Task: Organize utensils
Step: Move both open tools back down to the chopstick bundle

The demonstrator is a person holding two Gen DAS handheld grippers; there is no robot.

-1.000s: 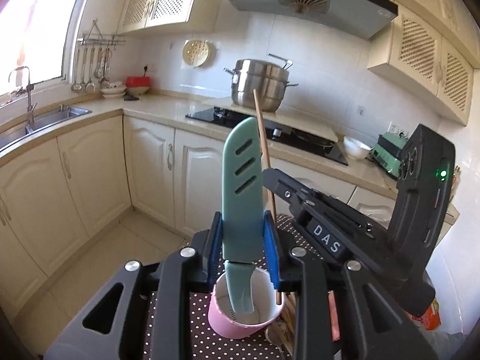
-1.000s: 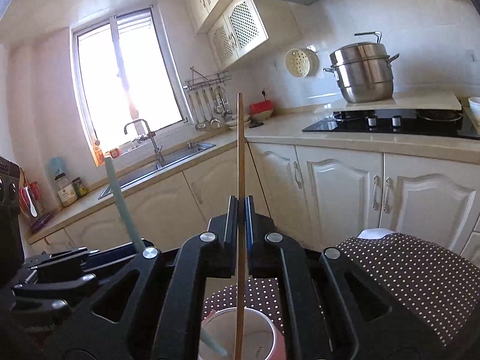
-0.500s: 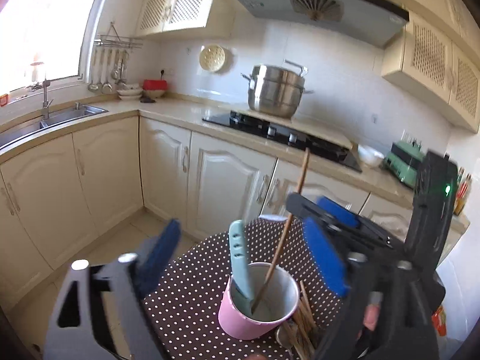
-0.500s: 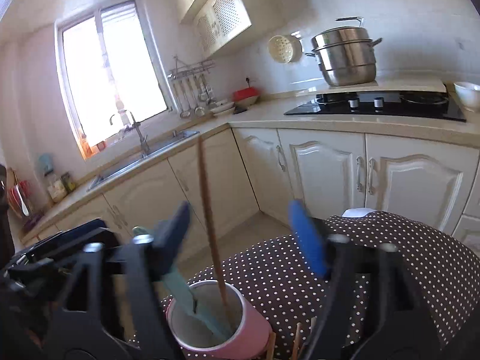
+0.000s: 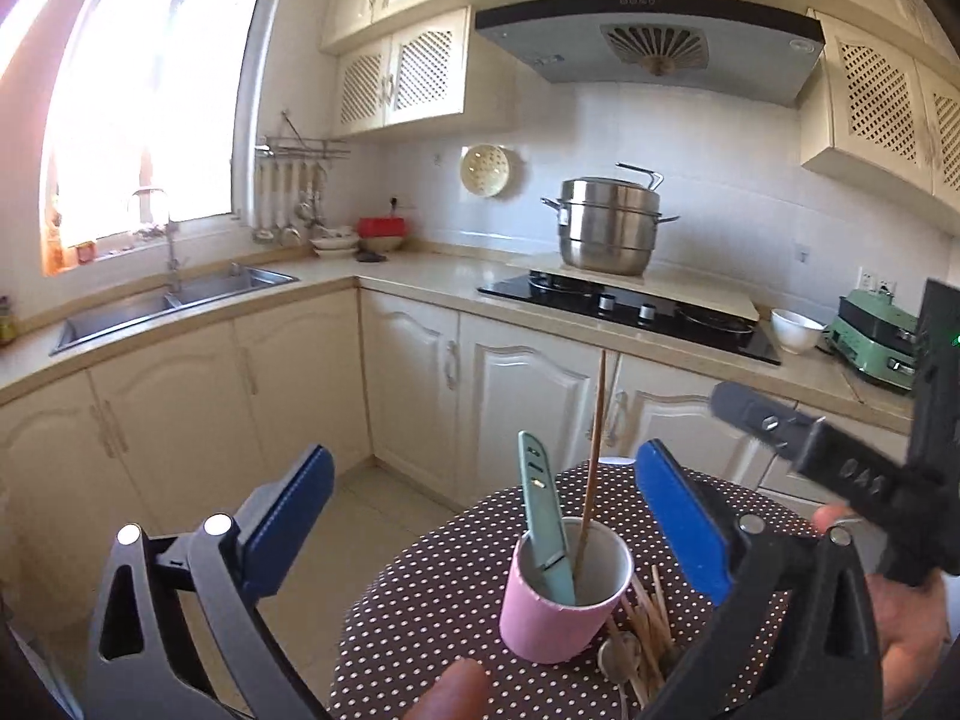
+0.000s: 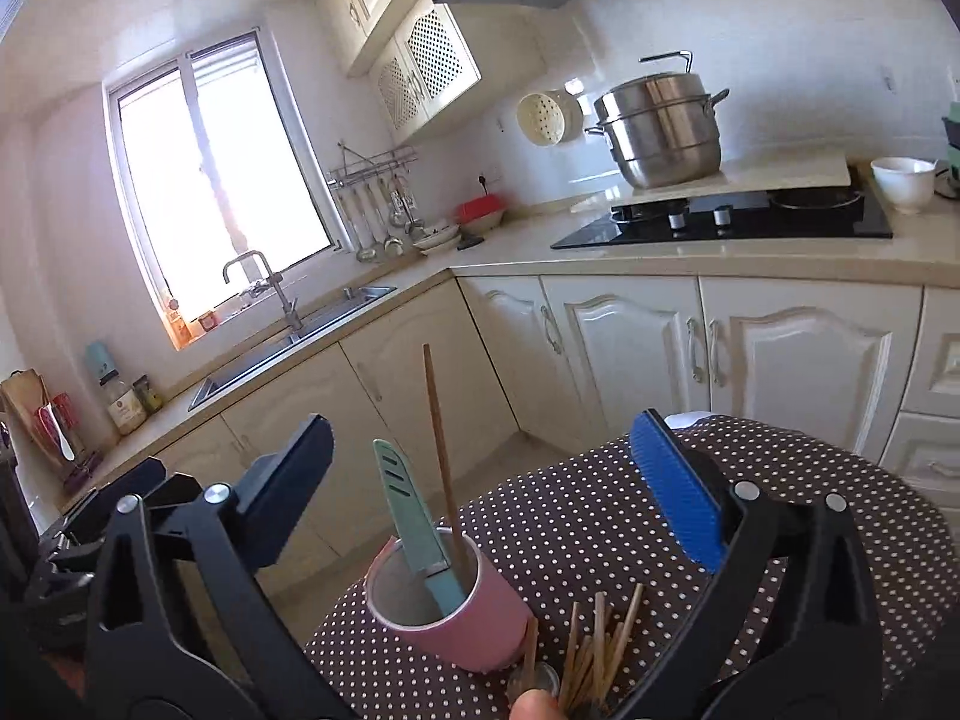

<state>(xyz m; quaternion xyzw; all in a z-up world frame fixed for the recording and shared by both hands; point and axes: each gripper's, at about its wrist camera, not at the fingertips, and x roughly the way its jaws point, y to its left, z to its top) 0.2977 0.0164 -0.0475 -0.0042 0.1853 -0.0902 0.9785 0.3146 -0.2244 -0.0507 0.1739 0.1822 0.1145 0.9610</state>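
1. Opening wide, the left gripper (image 5: 480, 525) has nothing between its blue pads (image 5: 288, 510); its jaws are spreading apart either side of the cup (image 5: 558, 606).
2. Right gripper (image 6: 486, 516) is opening too, jaws clear and empty.
3. Pink cup sits on the dotted table (image 6: 600, 516) at six o'clock, holding a green knife (image 6: 414, 522) and a chopstick (image 6: 441, 456), both leaning toward eleven.
4. Loose chopsticks (image 6: 600, 636) and a spoon (image 5: 618, 654) lie just beside the cup, at its four o'clock.

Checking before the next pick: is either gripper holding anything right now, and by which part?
Nothing is held. The left gripper and right gripper are opening, pads clear of the green knife and chopstick standing in the pink cup.
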